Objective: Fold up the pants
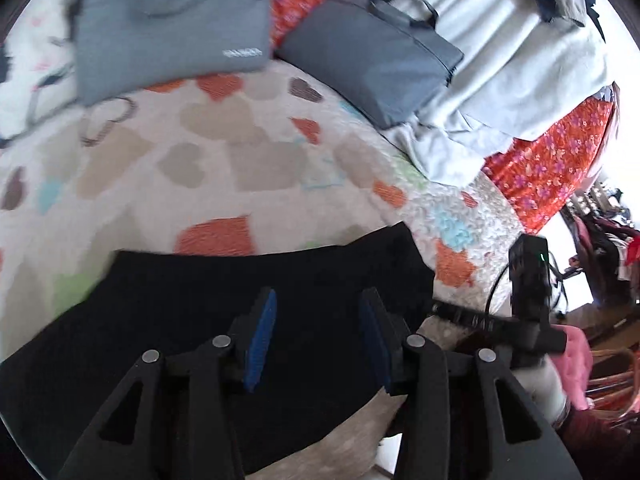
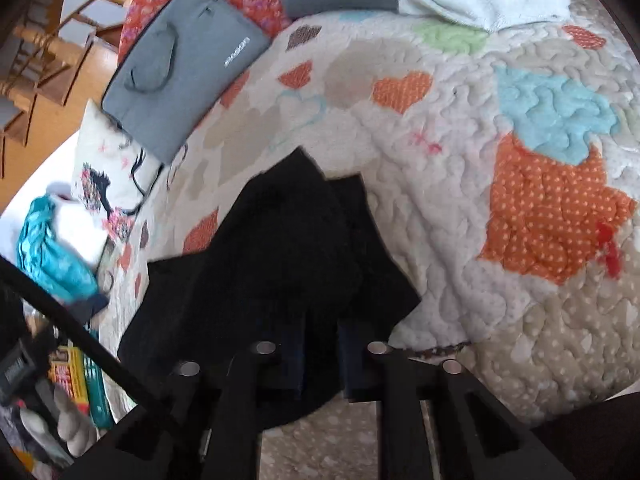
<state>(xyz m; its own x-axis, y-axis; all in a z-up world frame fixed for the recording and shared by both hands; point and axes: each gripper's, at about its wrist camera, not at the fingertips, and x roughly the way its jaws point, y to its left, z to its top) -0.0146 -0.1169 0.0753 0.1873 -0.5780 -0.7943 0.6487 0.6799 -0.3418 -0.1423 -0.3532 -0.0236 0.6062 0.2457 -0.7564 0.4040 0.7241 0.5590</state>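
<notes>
The black pants (image 1: pixel 240 292) lie bunched on the heart-patterned quilt (image 1: pixel 224 168) of the bed, below two grey laptop bags (image 1: pixel 168 24). Over them, the left gripper (image 1: pixel 318 316) hangs with its blue-padded fingers (image 1: pixel 262 336) parted and nothing between them. In the right wrist view the pants (image 2: pixel 288 248) form a crumpled, overlapping heap; the right gripper (image 2: pixel 320 360) has its fingers drawn narrow on a fold of the dark cloth, though black-on-black blurs the pinch.

Black left gripper (image 1: pixel 316 320) with blue pads (image 1: pixel 260 336), silver rivets.
</notes>
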